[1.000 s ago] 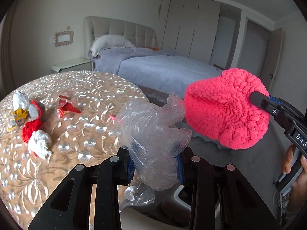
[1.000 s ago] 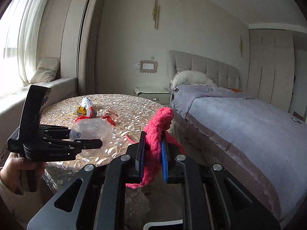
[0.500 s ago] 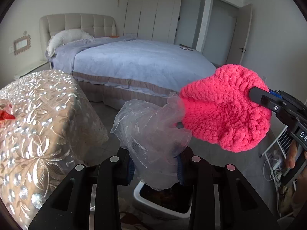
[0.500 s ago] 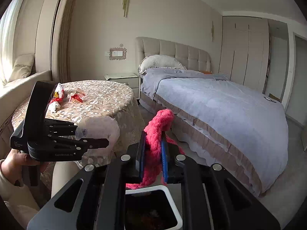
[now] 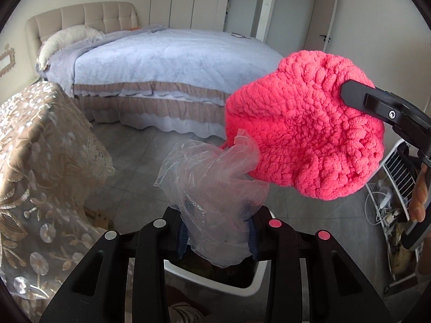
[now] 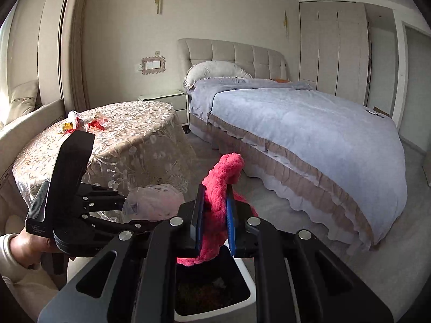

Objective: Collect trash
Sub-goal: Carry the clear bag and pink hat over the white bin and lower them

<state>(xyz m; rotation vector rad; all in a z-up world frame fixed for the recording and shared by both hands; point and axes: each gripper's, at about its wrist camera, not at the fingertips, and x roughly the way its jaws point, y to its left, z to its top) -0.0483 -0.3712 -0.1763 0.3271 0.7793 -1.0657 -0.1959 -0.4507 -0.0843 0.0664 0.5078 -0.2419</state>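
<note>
A crumpled clear plastic bag (image 5: 212, 185) sits between the blue pads of my left gripper (image 5: 216, 238), which is shut on it. My right gripper (image 6: 215, 215) is shut on a bright pink knitted piece (image 6: 223, 172), which bulges large in the left wrist view (image 5: 304, 140). Both grippers hang side by side just above a white trash bin (image 6: 246, 298) with dark contents; its rim (image 5: 215, 282) shows under the left fingers. In the right wrist view the left gripper (image 6: 121, 210) and its bag (image 6: 153, 202) are to the left, held by a hand.
A round table (image 6: 121, 134) under a beige lace cloth stands at the left, with red and white wrappers (image 6: 72, 121) at its far edge. A bed (image 6: 296, 123) with a grey cover fills the right. A white wire rack (image 5: 396, 172) with cables stands at the right.
Both grippers swung away from the table and came down over the bin, each still gripping its load. The table's wrappers left the left wrist view and the bin came into view.
</note>
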